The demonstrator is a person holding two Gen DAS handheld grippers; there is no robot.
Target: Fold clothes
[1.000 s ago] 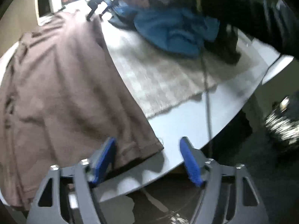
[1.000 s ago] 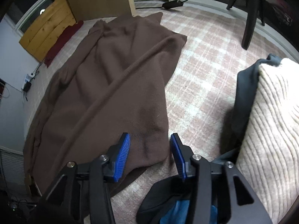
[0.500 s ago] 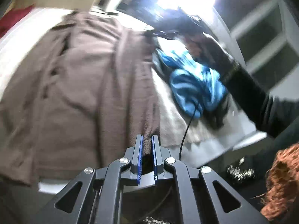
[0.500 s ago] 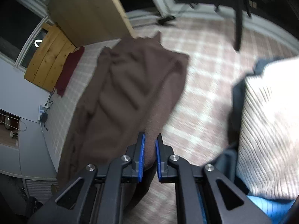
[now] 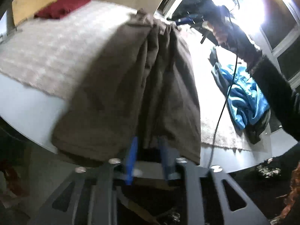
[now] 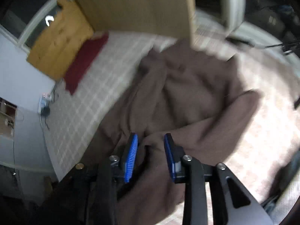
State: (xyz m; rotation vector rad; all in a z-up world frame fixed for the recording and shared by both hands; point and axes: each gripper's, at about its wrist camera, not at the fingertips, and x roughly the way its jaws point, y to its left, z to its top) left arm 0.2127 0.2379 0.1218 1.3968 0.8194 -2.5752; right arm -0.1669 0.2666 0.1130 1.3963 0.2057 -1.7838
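Left wrist view: from left to right, a red cloth (image 5: 62,7) at the far edge of the checked mat (image 5: 56,52), the brown garment (image 5: 131,93) draped across it and hanging over the table (image 5: 28,116) rim, then a blue garment (image 5: 245,101) waiting its turn. The left gripper (image 5: 148,155) has its fingers slightly apart with a brown fold between them; whether they pinch it cannot be told. Right wrist view: the right gripper (image 6: 151,153) likewise straddles a ridge of the garment (image 6: 187,97), fingers parted. Both ends appear taken up so the cloth can be carried over on itself.
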